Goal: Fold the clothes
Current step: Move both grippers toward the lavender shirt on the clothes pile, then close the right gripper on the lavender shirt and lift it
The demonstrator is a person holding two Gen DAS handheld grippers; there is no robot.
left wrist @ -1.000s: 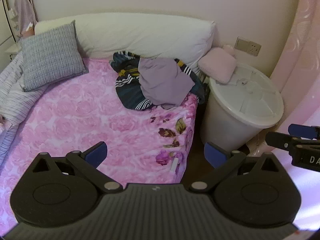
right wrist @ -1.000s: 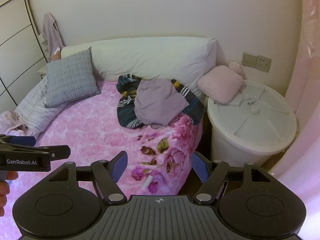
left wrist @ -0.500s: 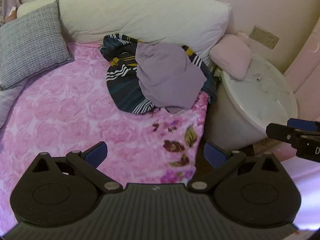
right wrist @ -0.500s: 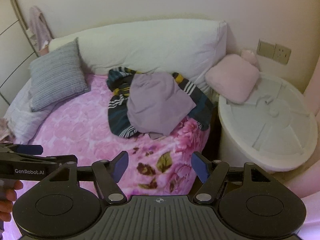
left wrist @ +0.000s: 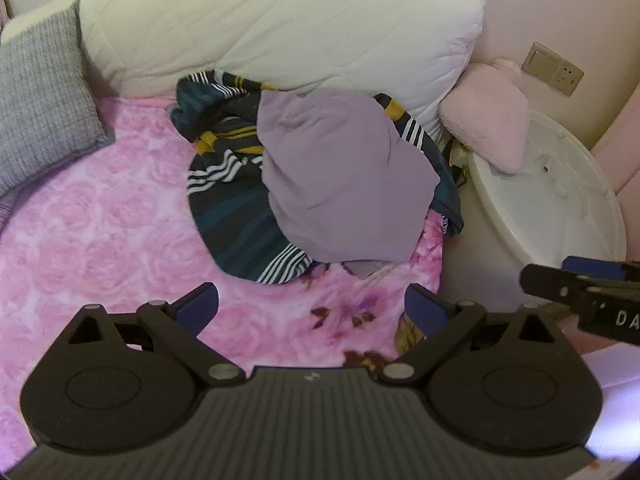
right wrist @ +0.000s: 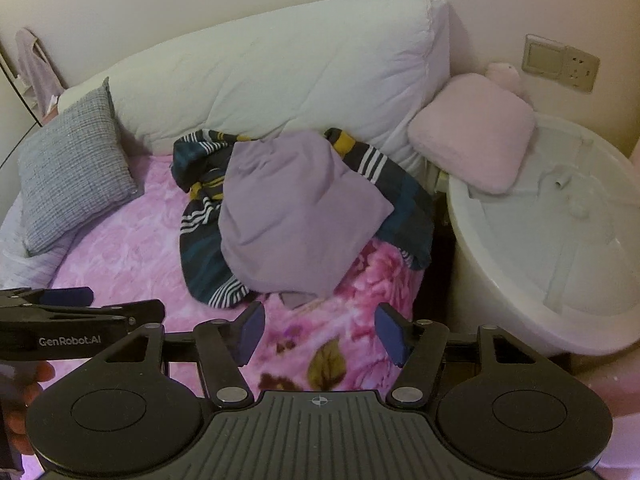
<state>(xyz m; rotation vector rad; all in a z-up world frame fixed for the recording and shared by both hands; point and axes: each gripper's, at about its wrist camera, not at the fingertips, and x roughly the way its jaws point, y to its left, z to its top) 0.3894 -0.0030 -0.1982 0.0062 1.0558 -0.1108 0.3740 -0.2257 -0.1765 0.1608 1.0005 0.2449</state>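
A lilac garment (left wrist: 340, 184) (right wrist: 296, 216) lies crumpled on top of a dark striped garment (left wrist: 236, 216) (right wrist: 200, 256) near the bed's right edge. Both rest on the pink floral blanket (left wrist: 100, 240) (right wrist: 132, 256). My left gripper (left wrist: 312, 312) hovers open just short of the pile, nothing between its blue pads. My right gripper (right wrist: 320, 334) is open too, above the blanket's edge in front of the lilac garment. Each gripper shows at the side of the other's view: the right one (left wrist: 580, 284), the left one (right wrist: 68, 304).
A long white pillow (left wrist: 280, 28) runs along the wall behind the clothes. A grey cushion (left wrist: 40, 96) sits at the left, a pink cushion (left wrist: 488, 124) on a round white tub lid (left wrist: 560, 208) at the right. A hand (right wrist: 24, 400) holds the left gripper.
Both grippers have moved forward toward the clothes pile, which now looms larger in both views. Both have stayed open.
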